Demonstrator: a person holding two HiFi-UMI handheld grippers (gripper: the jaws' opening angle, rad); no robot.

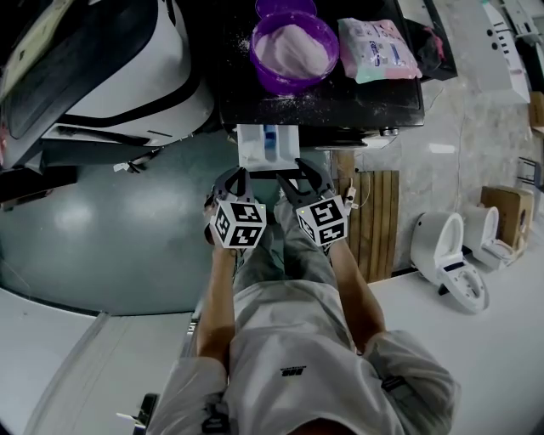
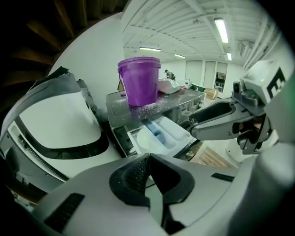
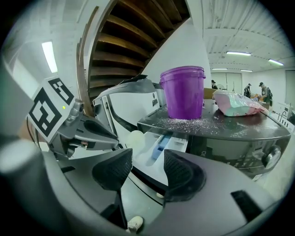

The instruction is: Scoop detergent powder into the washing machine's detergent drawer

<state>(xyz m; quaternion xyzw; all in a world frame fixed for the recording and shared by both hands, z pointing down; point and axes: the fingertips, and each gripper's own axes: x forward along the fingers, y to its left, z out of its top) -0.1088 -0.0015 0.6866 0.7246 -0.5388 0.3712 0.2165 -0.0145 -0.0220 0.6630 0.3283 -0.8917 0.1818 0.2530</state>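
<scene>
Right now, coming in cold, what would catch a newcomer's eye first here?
The purple bucket full of white powder stands on the washer's dark top amid spilled grains. Just below it the white detergent drawer is pulled out. The left gripper, jaws shut, and the right gripper, jaws apart and empty, hang side by side before it.

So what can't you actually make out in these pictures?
Second purple container: head view, cut off by the top edge.
Powder inside the purple bucket: both gripper views, hidden by its own wall.
Print on the packet: head view, too small.
Whether the drawer holds powder: every view, too small and pale.
</scene>
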